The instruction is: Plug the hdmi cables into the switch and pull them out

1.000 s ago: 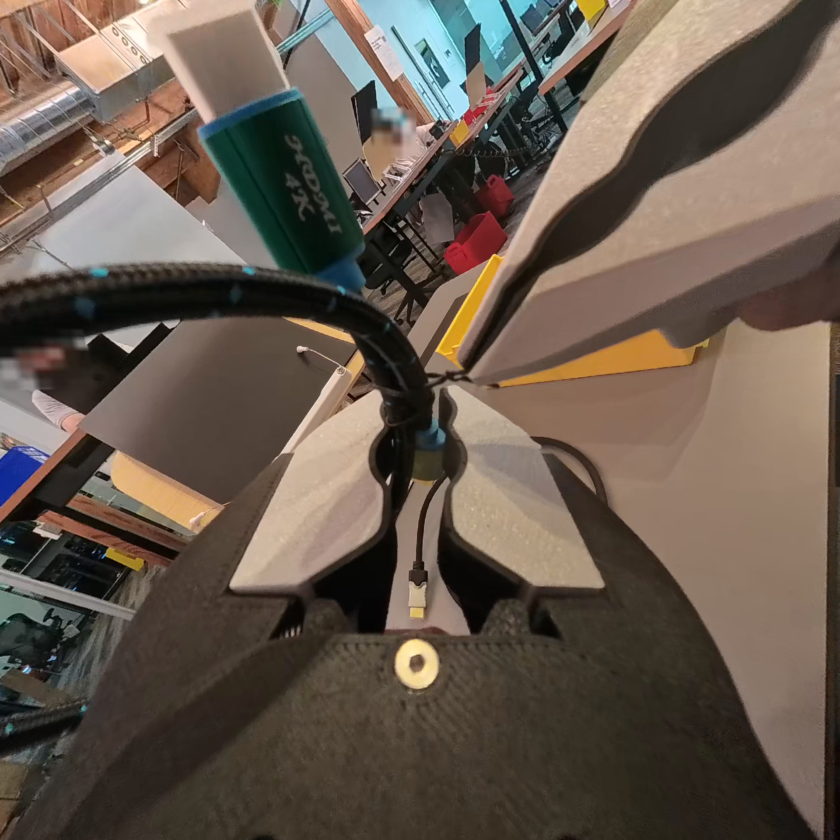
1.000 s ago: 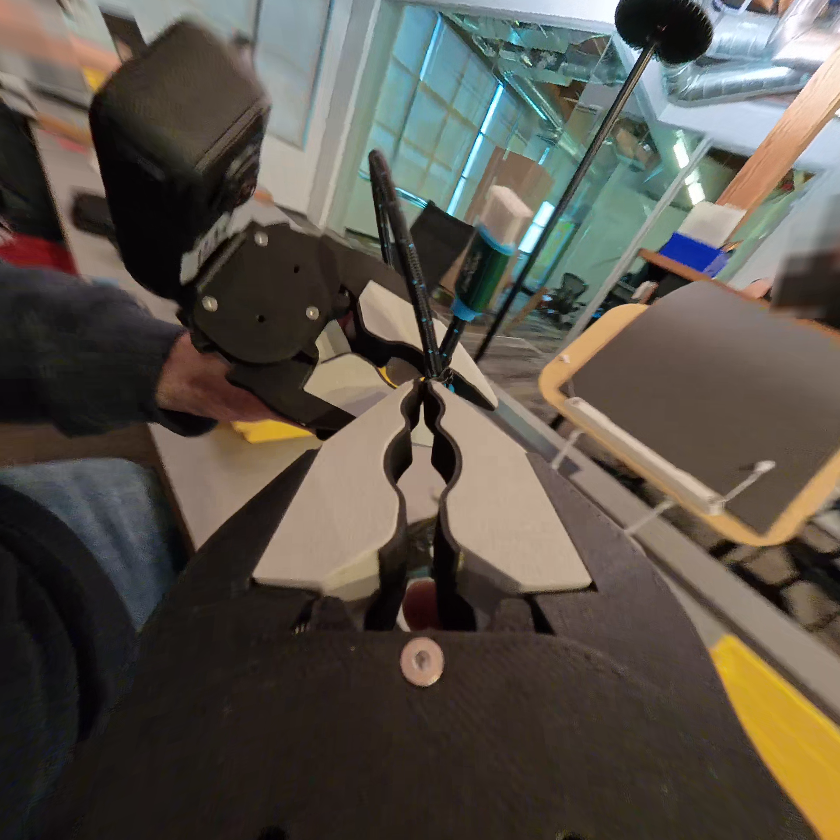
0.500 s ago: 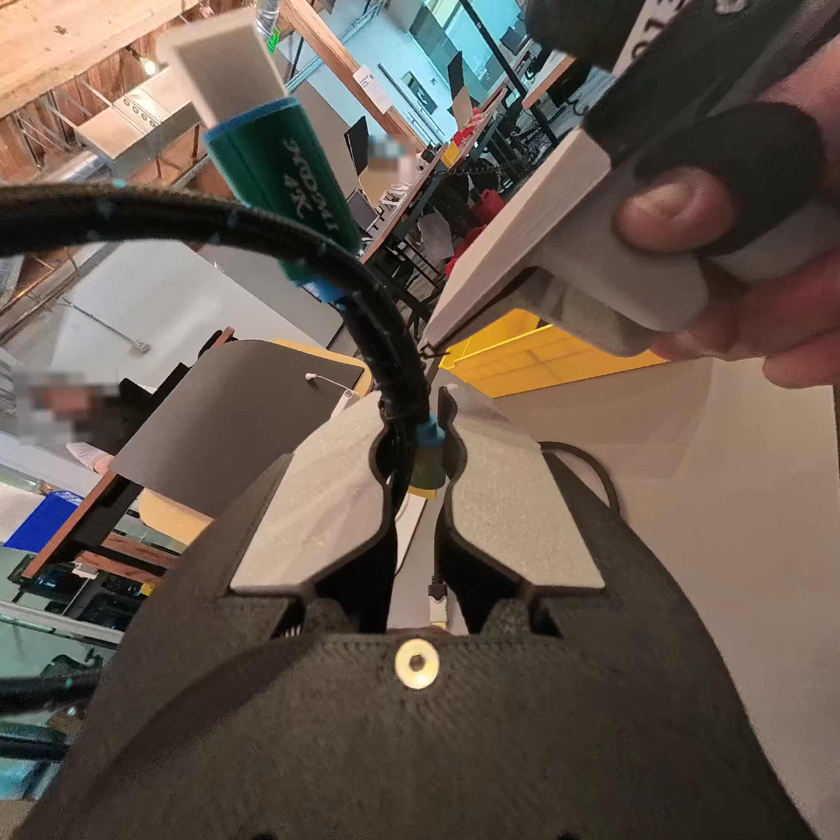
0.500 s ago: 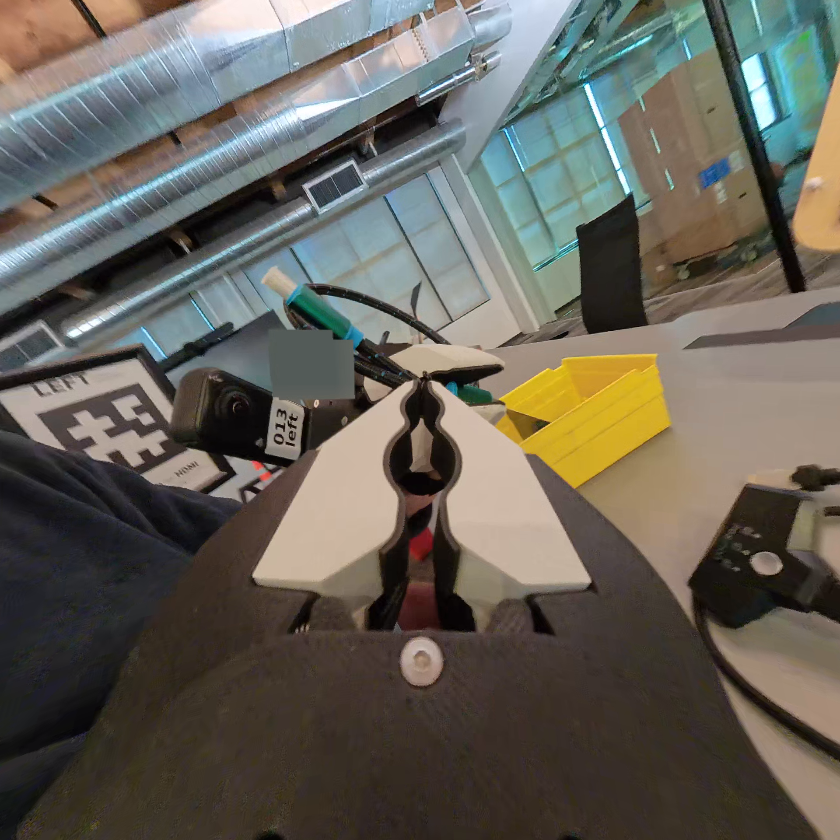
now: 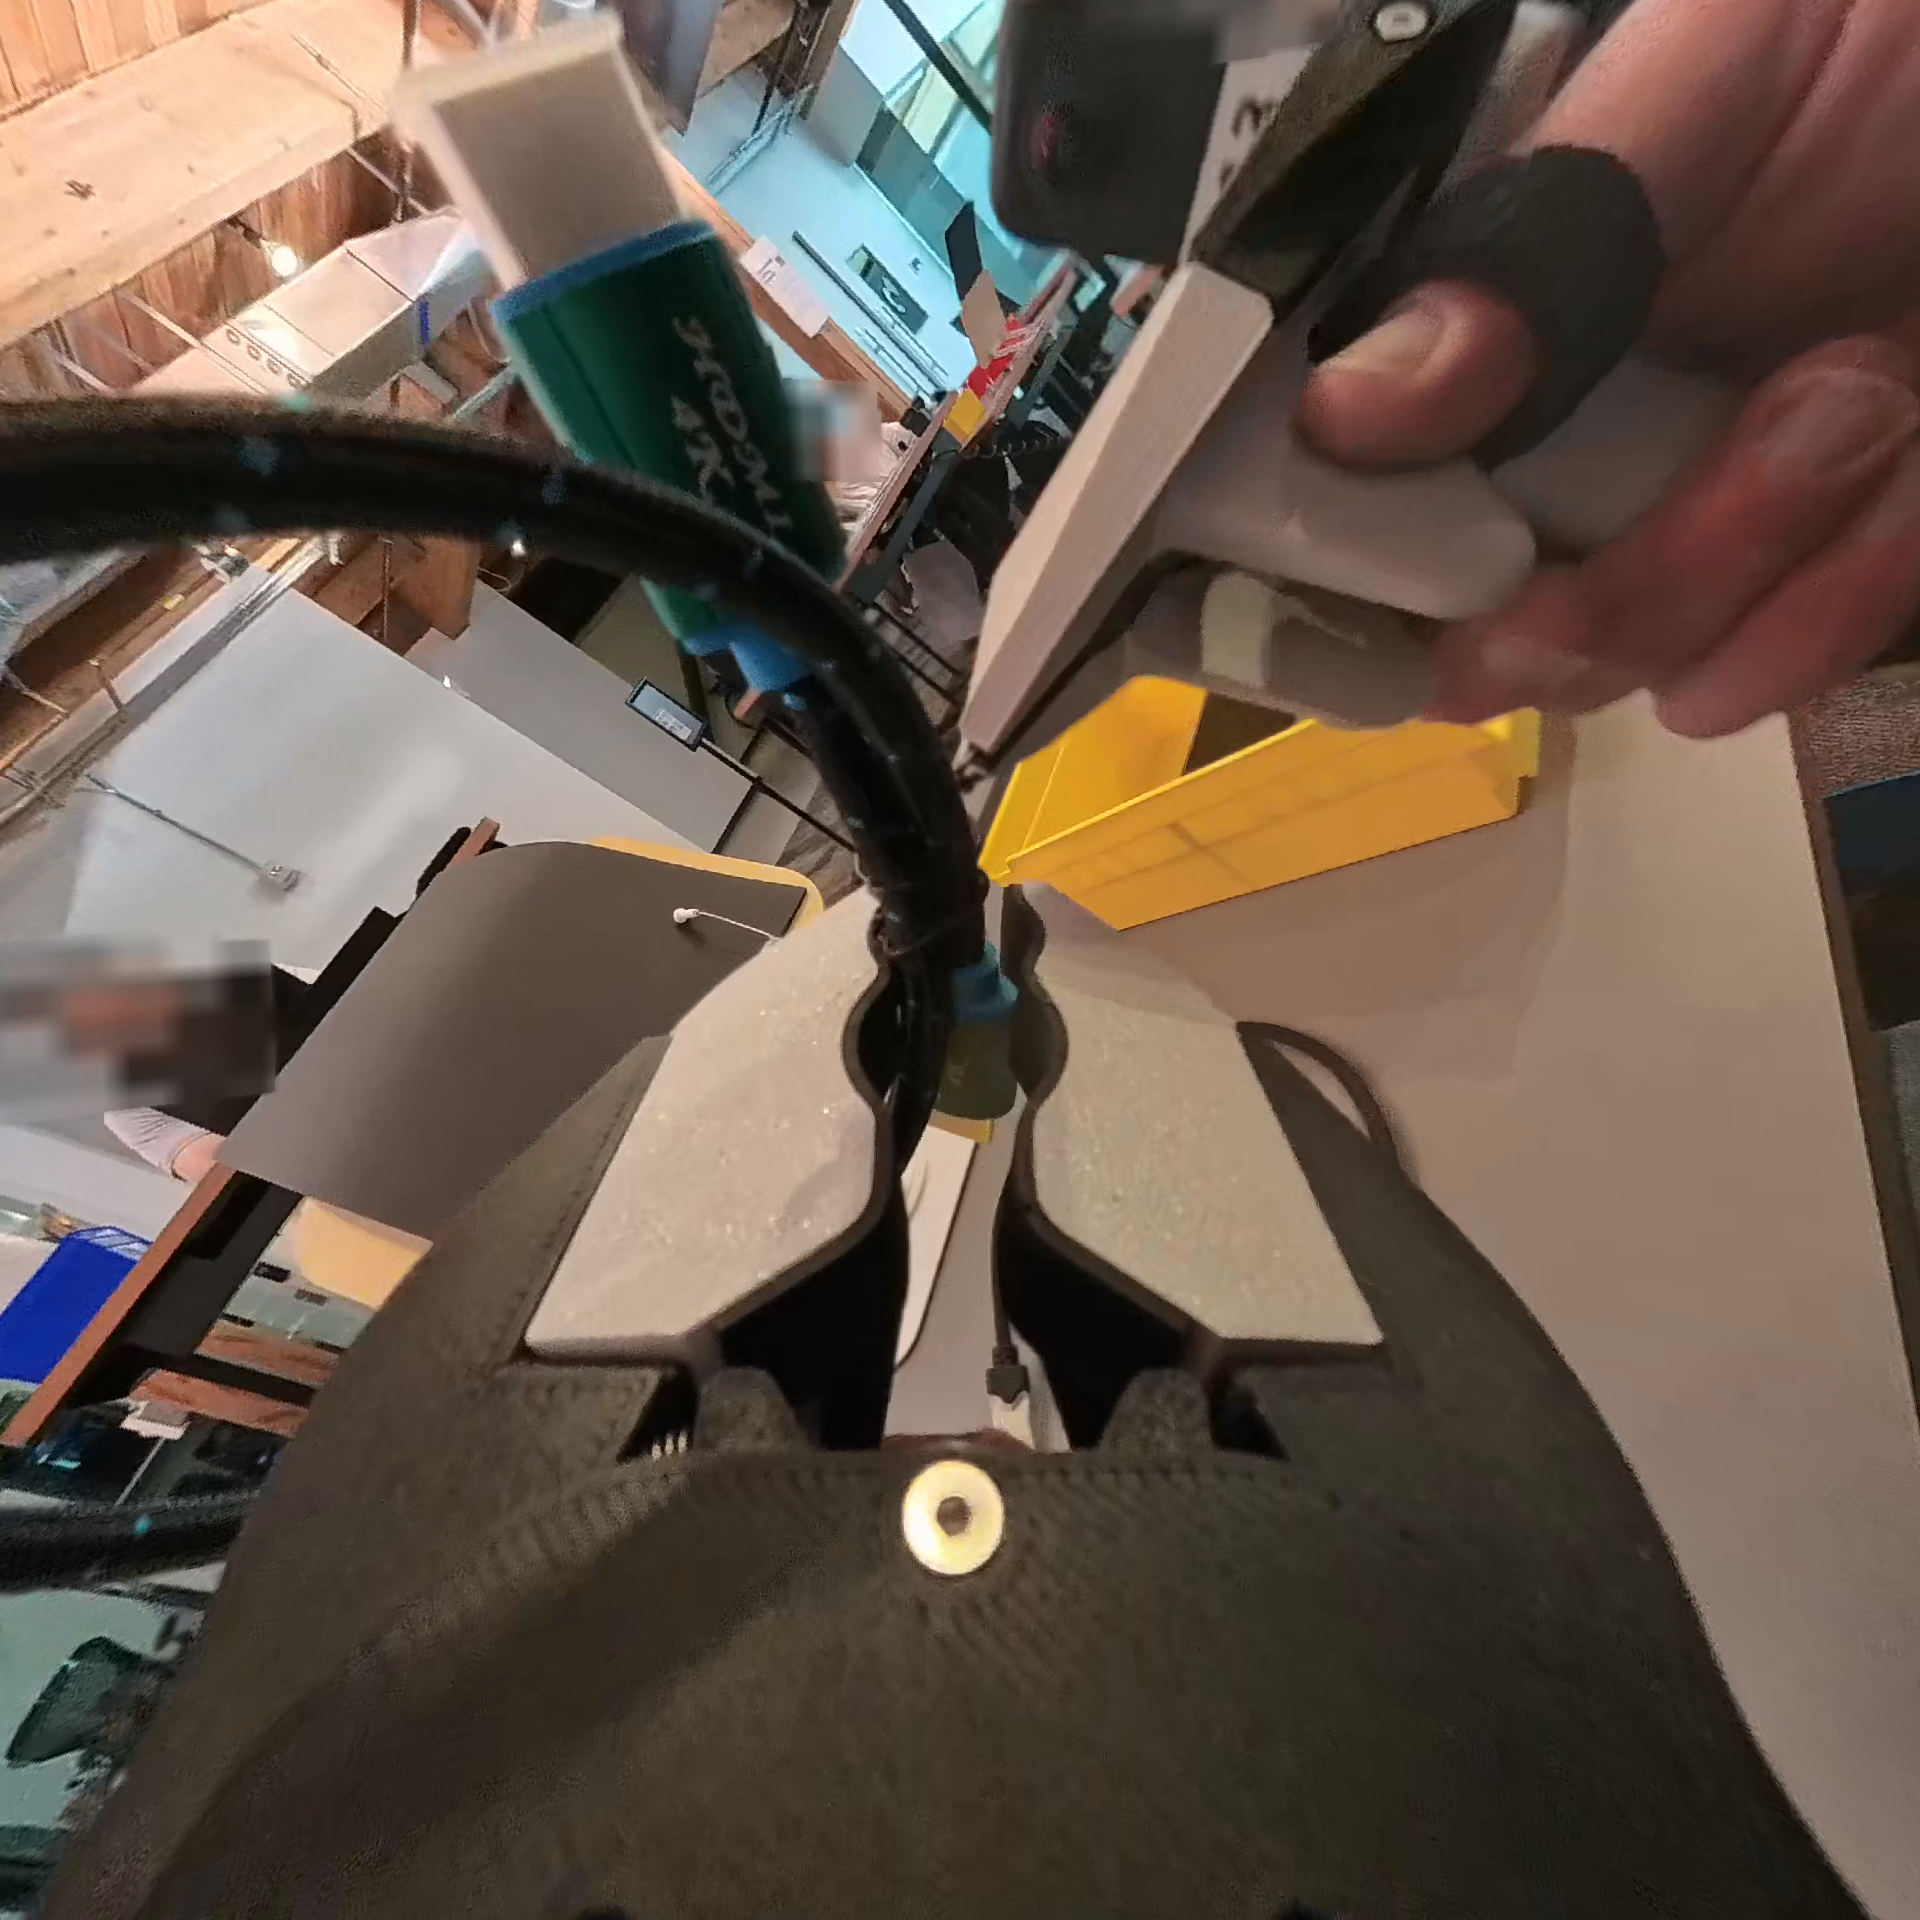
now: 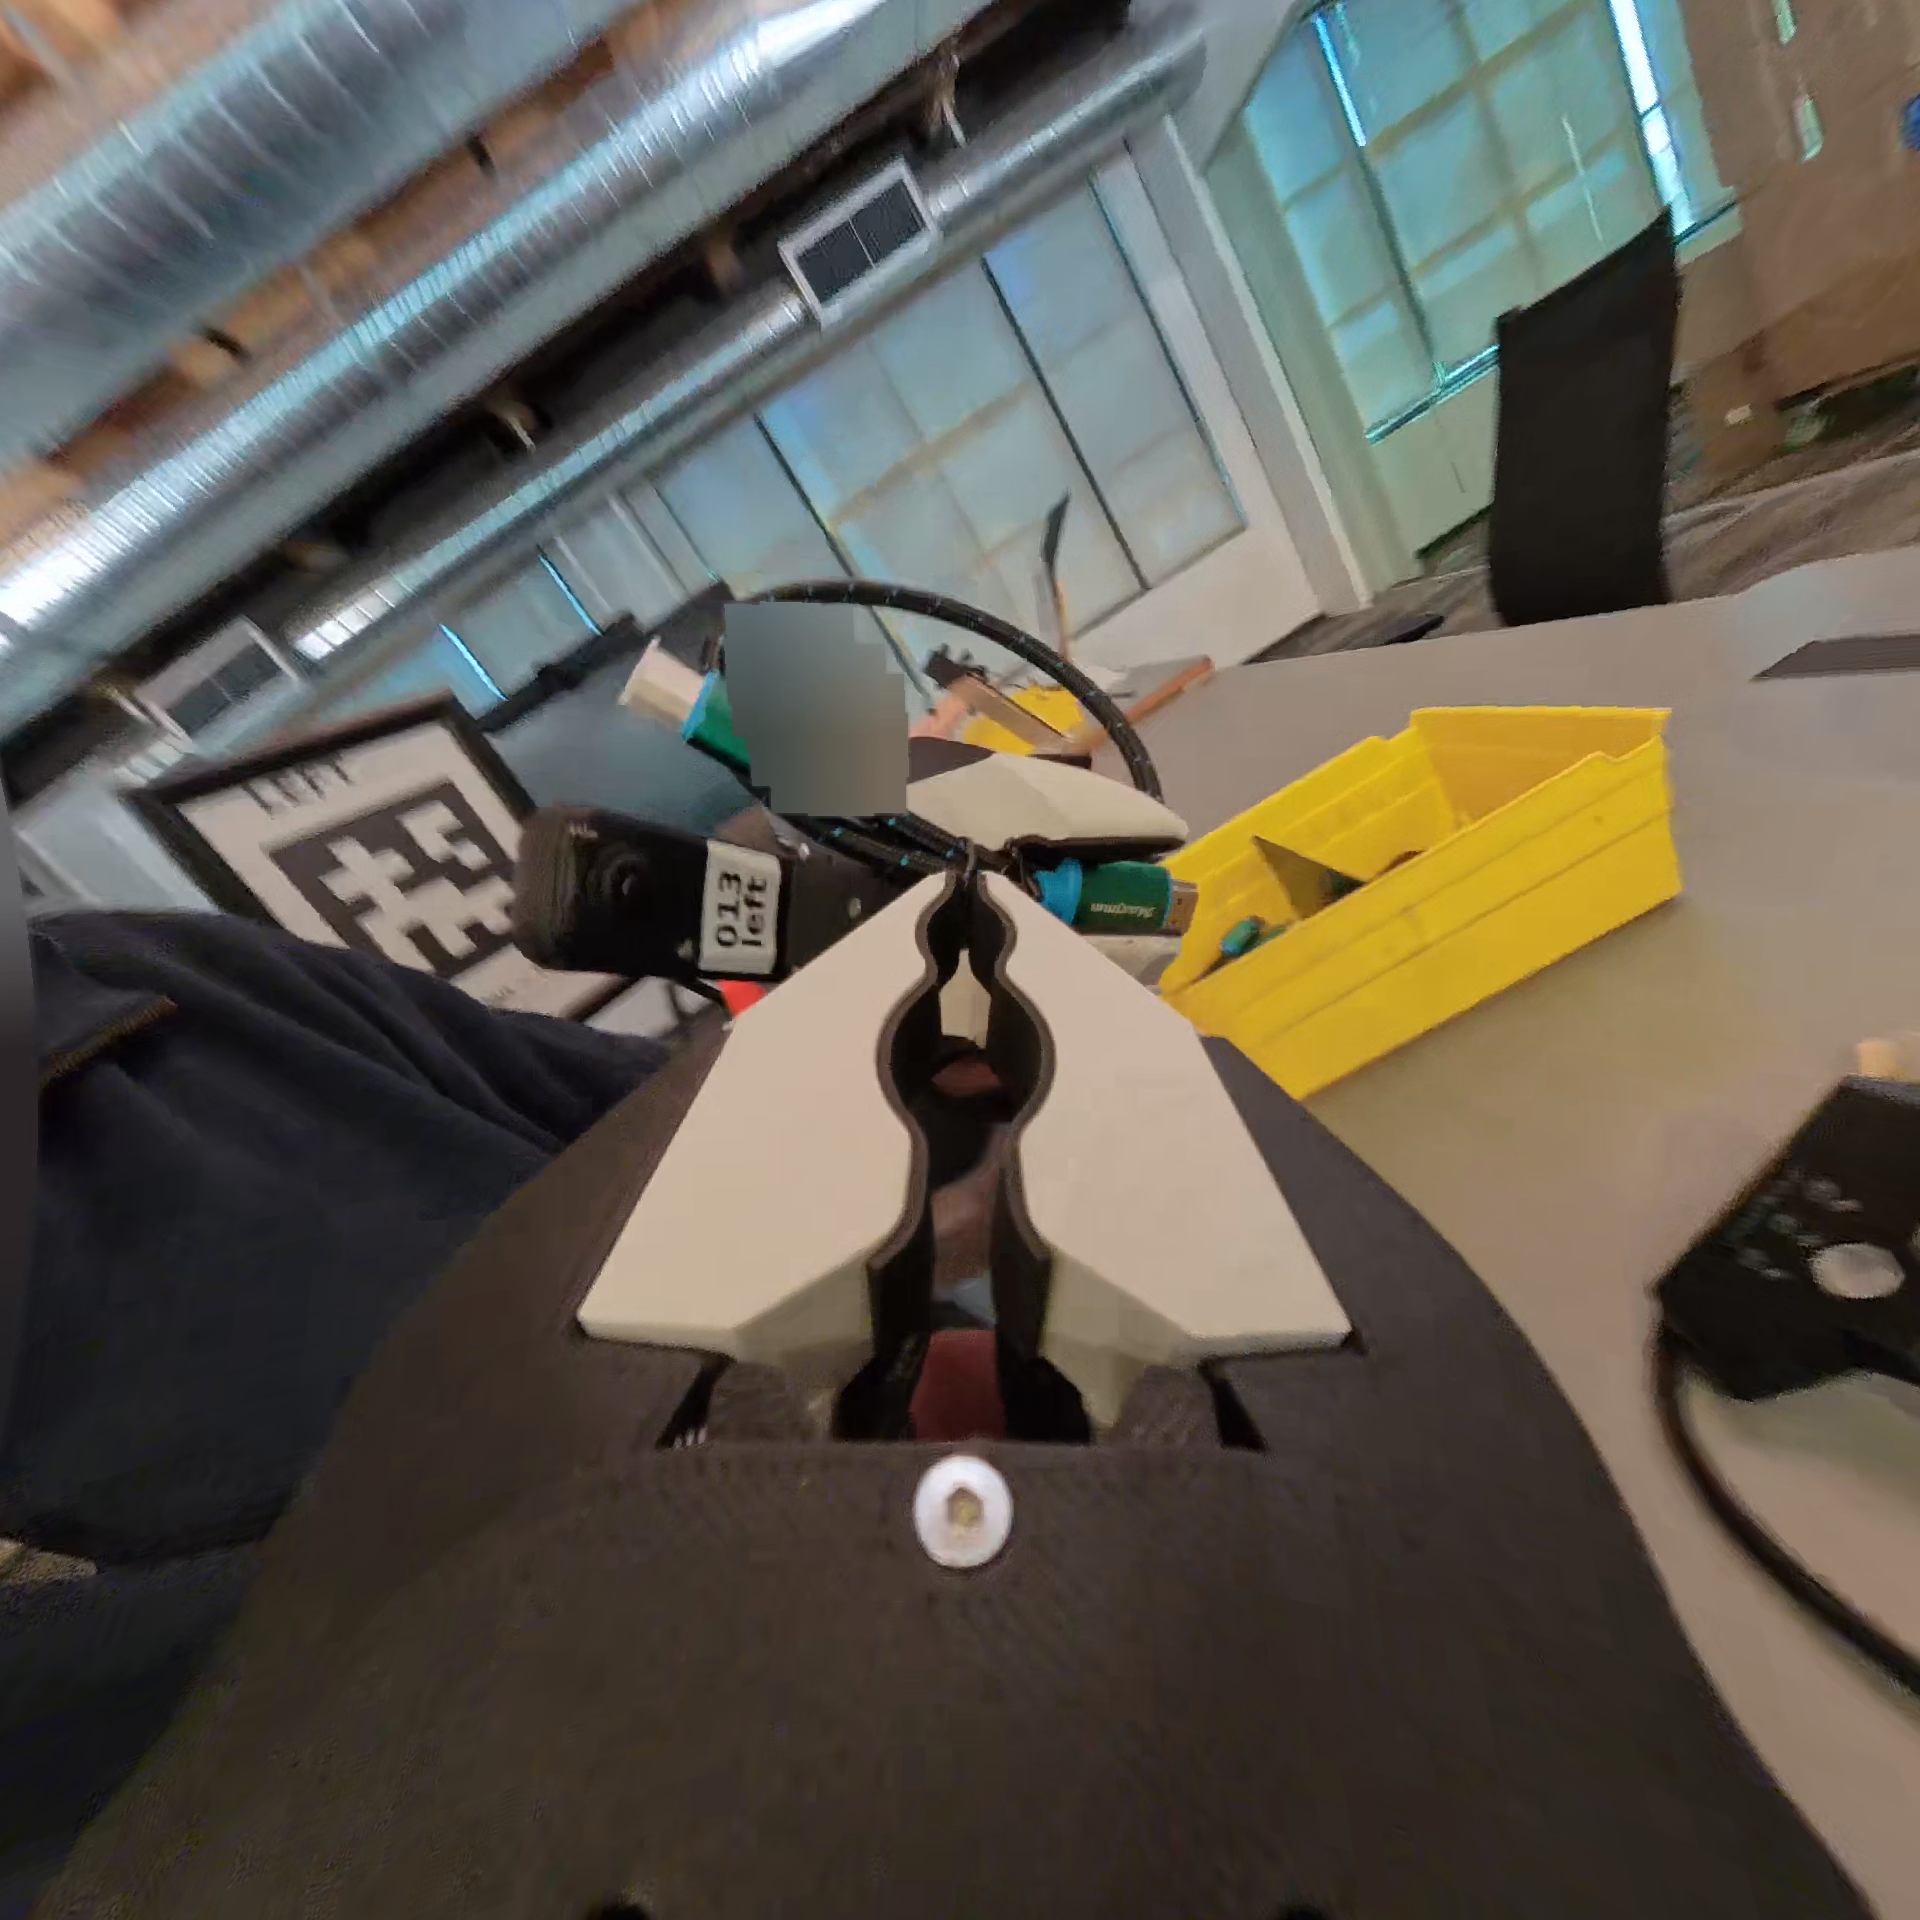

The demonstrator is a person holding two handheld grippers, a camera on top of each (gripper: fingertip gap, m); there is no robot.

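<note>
We have the left gripper [image 5: 992,940] clamped on a coiled black braided HDMI cable [image 5: 582,509], its jaws pinching the bundle right beside one green plug with a blue collar [image 6: 1127,906]. That plug sticks out past the left fingers toward the yellow plastic bin [image 6: 1455,862], its long axis roughly level. The second green plug [image 5: 675,416], wearing a pale cap, juts up and away on the far side of the loop.

Our right gripper [image 6: 966,894] sits just beside the tied part of the bundle, fingertips drawn together. It may be nipping a thin tie there, but we cannot tell for sure.

Now the relation that matters: the black HDMI switch box [image 6: 1808,1247] lies on the grey table [image 6: 1507,1122] to the right of the right gripper, low and near, well apart from the plugs. We judge the right gripper is the nearer one to it, so the cable has to swing across.

The count: one cable bundle, two green plugs, one switch with a thin black lead [image 6: 1766,1538], one yellow bin, two grippers. Nothing is plugged in yet.
</note>
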